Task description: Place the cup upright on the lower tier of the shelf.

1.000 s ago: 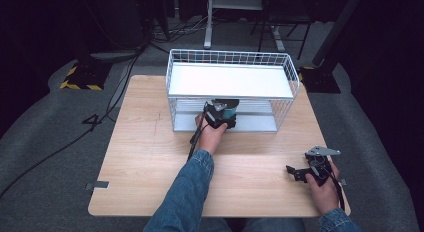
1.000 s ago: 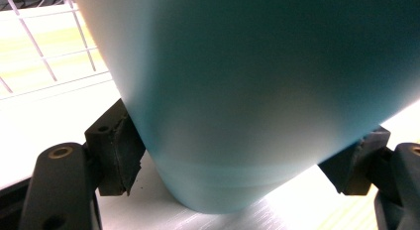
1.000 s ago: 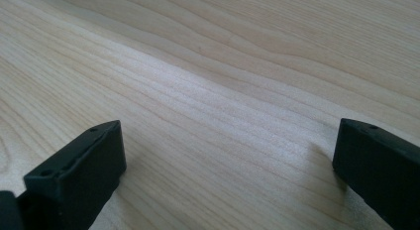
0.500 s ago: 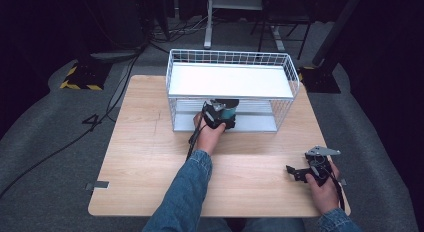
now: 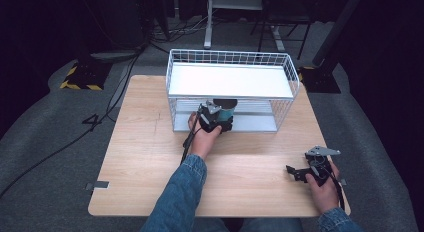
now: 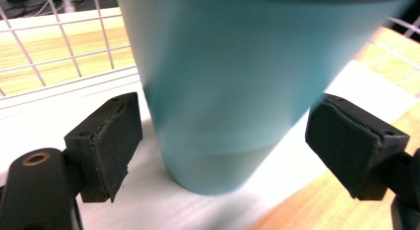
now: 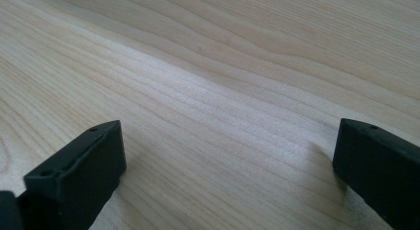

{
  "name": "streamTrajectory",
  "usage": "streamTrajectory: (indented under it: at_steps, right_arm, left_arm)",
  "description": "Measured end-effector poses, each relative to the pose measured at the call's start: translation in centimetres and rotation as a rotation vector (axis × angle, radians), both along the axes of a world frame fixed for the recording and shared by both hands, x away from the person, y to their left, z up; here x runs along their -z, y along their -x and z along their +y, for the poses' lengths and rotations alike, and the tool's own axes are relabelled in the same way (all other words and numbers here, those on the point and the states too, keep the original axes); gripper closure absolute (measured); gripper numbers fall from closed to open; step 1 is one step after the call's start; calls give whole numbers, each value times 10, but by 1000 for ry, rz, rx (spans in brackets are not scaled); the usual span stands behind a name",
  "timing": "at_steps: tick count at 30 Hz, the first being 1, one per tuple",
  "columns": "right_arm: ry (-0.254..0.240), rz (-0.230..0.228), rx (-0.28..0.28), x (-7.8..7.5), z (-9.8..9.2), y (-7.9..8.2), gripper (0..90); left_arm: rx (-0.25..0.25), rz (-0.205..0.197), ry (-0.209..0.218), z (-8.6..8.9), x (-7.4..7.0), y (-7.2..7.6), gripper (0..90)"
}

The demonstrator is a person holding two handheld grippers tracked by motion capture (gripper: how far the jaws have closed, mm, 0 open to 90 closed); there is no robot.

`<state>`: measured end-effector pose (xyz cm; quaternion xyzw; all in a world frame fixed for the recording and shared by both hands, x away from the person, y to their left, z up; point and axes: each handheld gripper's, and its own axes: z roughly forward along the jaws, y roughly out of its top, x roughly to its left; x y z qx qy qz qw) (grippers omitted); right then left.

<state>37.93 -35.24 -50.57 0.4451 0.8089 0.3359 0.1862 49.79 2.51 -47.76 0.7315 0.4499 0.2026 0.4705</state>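
Now the left hand-held gripper [image 6: 223, 155] sits spread wide around the teal cup [image 6: 237, 86], untouched; right hand-held gripper [image 7: 228, 175] gapes over the surface [image 7: 208, 66].

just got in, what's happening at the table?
A person holds a gripper in each hand at a wooden table. The left gripper is at the lower shelf of a white wire rack, its fingers open on either side of a teal cup with gaps on both sides. The right gripper sits open over the table near the right edge, holding nothing.
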Motion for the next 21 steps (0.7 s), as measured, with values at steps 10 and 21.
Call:
streamTrajectory:
  at_steps: [10,21]
  right_arm:
    - [0,0,0,0,0,0,1]
    - [0,0,0,0,0,0,0]
  left_arm:
    - [21,-26,4,18,-19,29,154]
    - [56,-51,-11,34,-43,66,153]
